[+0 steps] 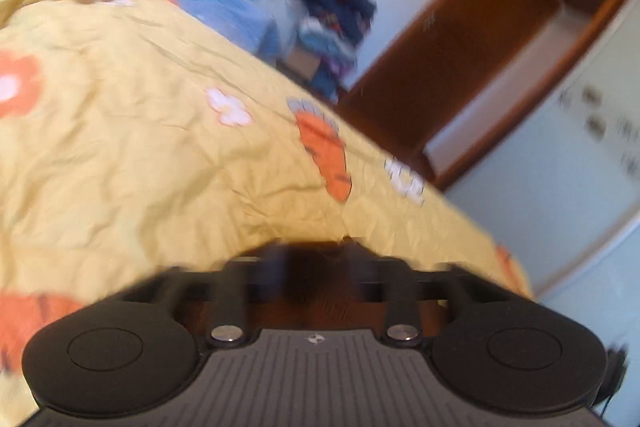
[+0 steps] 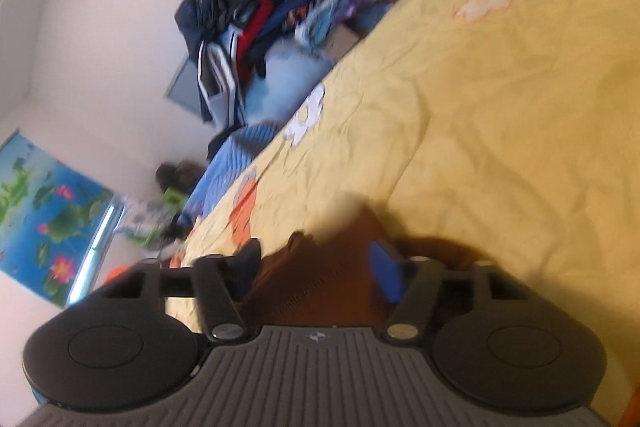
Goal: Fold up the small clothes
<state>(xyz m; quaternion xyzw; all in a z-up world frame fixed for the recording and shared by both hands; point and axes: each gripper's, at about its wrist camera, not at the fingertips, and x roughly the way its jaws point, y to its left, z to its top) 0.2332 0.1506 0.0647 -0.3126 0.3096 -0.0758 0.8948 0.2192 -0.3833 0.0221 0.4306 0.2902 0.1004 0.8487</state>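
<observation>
Left gripper (image 1: 308,263) released, nothing held; yellow floral sheet (image 1: 140,147) bare, its edge slanting to lower right. Right gripper (image 2: 320,267) released, empty; clothes pile (image 2: 256,23) upper left.

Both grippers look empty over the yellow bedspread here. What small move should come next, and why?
Probably swing toward the clothes pile beyond the bed edge to fetch a garment. The left gripper and right gripper both stand open with nothing between the fingers, and no small garment shows on the bedspread.
</observation>
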